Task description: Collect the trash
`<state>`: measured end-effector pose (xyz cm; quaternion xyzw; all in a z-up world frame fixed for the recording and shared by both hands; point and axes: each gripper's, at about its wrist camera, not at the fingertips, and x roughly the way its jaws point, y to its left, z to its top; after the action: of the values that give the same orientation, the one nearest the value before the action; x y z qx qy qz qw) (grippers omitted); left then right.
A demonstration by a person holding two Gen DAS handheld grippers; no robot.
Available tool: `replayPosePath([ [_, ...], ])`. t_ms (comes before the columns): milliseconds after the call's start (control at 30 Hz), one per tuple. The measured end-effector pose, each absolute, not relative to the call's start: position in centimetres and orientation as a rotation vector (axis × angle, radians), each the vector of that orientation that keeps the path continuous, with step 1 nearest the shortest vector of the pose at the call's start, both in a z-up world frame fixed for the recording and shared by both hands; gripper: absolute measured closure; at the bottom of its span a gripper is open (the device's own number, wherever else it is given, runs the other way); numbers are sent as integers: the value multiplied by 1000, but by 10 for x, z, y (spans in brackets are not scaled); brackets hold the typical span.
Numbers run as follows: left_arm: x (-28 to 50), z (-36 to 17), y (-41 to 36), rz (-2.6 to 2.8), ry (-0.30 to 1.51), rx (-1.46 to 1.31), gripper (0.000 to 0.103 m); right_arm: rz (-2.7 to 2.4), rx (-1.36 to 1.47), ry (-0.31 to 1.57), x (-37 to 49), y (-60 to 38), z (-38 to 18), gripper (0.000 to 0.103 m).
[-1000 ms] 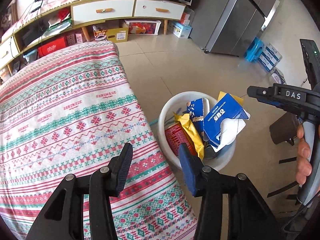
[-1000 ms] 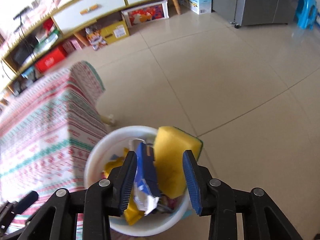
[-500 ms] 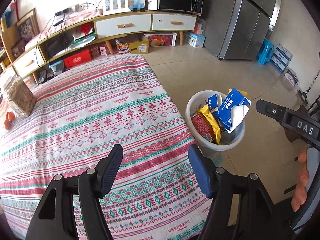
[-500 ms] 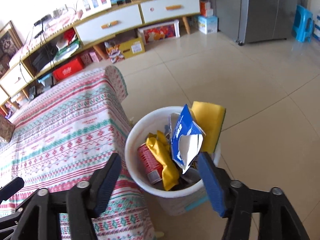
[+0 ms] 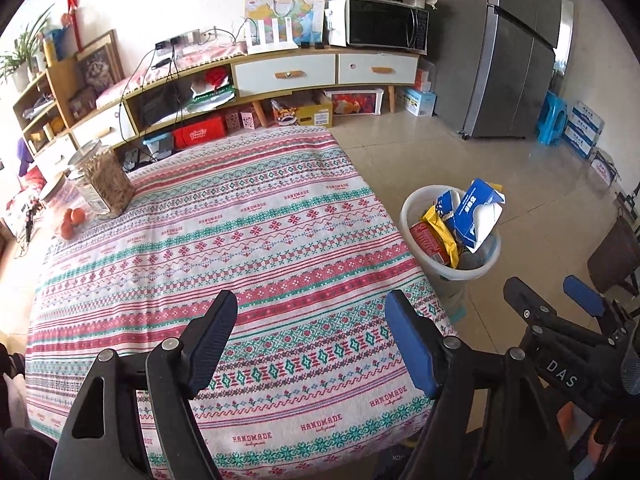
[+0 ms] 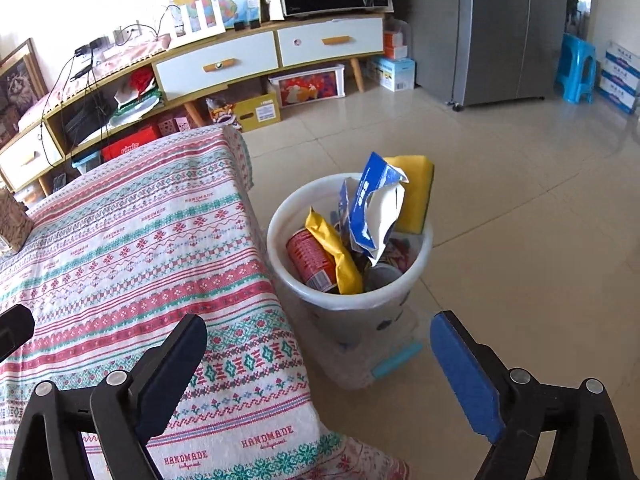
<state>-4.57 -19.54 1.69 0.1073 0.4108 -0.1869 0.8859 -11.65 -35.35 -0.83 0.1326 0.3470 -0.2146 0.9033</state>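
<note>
A white trash bin (image 6: 352,300) stands on the floor beside the table's right edge; it also shows in the left wrist view (image 5: 472,270). It holds a blue-and-white wrapper (image 6: 370,208), a yellow sponge (image 6: 416,192), a yellow packet (image 6: 336,252) and a red can (image 6: 310,258). My left gripper (image 5: 310,338) is open and empty above the patterned tablecloth (image 5: 208,248). My right gripper (image 6: 318,364) is open and empty, above the table's corner and the bin's near side; it also shows in the left wrist view (image 5: 556,298).
A glass jar (image 5: 102,182) and small orange fruits (image 5: 72,220) sit at the table's far left. A low cabinet (image 5: 280,76) with a microwave (image 5: 384,24) lines the back wall. A grey fridge (image 5: 508,48) and blue stool (image 5: 552,118) stand right.
Both grippers have pulled back and up from the bin and opened wider. The right gripper was right over the bin; it now hangs back near the table corner.
</note>
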Motion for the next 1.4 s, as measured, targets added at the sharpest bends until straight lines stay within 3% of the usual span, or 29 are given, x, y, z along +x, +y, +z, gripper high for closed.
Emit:
replayPosePath([
  [367, -55, 12, -177, -379, 835, 221, 24, -461, 233, 699, -129, -334, -13, 1],
  [1400, -51, 2, -189, -404, 848, 237, 24, -464, 198, 718, -122, -330, -17, 1],
])
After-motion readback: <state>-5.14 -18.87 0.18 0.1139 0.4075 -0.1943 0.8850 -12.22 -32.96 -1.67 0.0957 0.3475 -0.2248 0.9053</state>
